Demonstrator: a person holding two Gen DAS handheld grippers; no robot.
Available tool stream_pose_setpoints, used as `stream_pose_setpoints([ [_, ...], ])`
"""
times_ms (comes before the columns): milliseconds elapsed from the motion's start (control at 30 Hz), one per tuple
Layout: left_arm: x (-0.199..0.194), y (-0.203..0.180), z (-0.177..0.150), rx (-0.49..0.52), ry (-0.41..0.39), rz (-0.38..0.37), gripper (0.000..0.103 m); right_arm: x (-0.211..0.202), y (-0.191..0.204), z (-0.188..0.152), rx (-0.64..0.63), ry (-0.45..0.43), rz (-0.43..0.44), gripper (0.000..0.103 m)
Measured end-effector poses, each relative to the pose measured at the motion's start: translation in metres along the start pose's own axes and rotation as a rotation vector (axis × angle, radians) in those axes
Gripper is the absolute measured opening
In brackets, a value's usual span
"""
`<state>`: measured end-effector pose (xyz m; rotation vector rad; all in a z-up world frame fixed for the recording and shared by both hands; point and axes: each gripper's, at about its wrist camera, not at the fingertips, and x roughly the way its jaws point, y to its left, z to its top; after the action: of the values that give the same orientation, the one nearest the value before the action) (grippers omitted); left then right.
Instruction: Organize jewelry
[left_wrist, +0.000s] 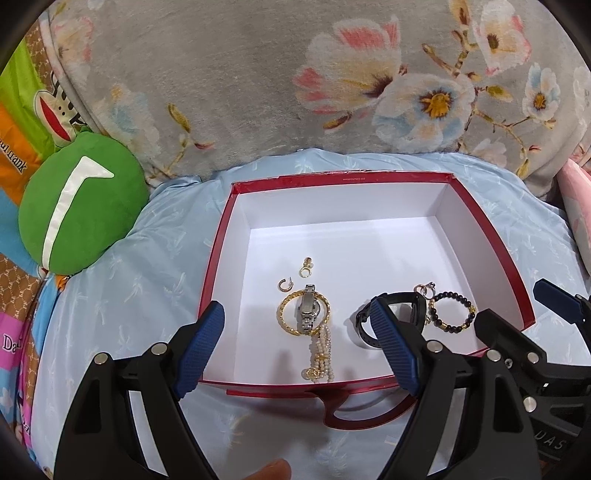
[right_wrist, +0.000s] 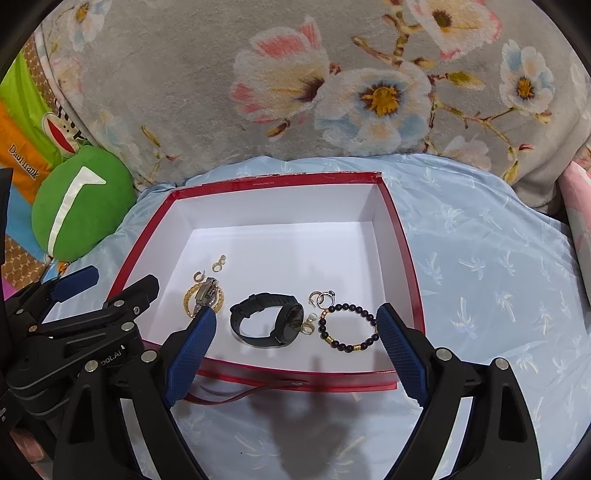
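A red box with a white inside (left_wrist: 369, 177) (right_wrist: 402, 236) lies open on a light blue sheet. In it lie a gold bangle (left_wrist: 286, 321) (right_wrist: 188, 295), a silver watch (left_wrist: 306, 310) (right_wrist: 208, 291), a pearl bracelet (left_wrist: 321, 354), a black watch (left_wrist: 406, 302) (right_wrist: 266, 319), a dark bead bracelet (left_wrist: 452, 312) (right_wrist: 349, 326) and small gold earrings (left_wrist: 304, 267) (right_wrist: 218, 264) and rings (right_wrist: 321, 297). My left gripper (left_wrist: 295, 328) is open and empty over the box's near edge. My right gripper (right_wrist: 295, 328) is open and empty beside it.
A grey floral blanket (left_wrist: 258, 92) (right_wrist: 221, 92) rises behind the box. A green plush cushion (left_wrist: 81, 203) (right_wrist: 81, 206) lies at the left. A red strap (left_wrist: 343, 417) (right_wrist: 240, 397) hangs from the box's near side. Each gripper shows in the other's view (left_wrist: 554, 302) (right_wrist: 74, 284).
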<state>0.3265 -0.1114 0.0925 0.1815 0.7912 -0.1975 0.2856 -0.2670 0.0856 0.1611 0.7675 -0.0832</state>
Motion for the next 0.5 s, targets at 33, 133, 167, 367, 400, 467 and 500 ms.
stream_pose_setpoints([
  [33,-0.0003,-0.0003,0.0002,0.000,-0.001,0.001,0.079,0.0003,0.0002,-0.0001,-0.001,0.001,-0.002,0.086],
  [133,-0.0003,-0.0004,0.0008,0.002,-0.002,0.007,0.079,-0.0002,0.0001,0.0000,-0.001,-0.001,-0.007,0.086],
  [167,-0.0002,-0.0003,0.0008,0.000,-0.001,0.007,0.079,0.0000,-0.0004,-0.0002,-0.001,-0.001,-0.007,0.086],
  [367,-0.0013,0.0005,0.0011,-0.005,-0.001,0.015,0.079,-0.0014,0.0017,-0.0003,-0.005,-0.006,-0.020,0.086],
  [400,-0.0016,0.0009,0.0010,-0.006,-0.001,0.018,0.079,-0.0019,0.0023,-0.0003,-0.008,-0.007,-0.023,0.086],
  [467,-0.0025,0.0014,0.0007,-0.007,-0.004,0.023,0.079,-0.0026,0.0033,0.0001,-0.012,-0.010,-0.027,0.086],
  [500,-0.0026,0.0017,0.0005,-0.007,-0.004,0.024,0.079,-0.0029,0.0037,0.0001,-0.013,-0.011,-0.029,0.086],
])
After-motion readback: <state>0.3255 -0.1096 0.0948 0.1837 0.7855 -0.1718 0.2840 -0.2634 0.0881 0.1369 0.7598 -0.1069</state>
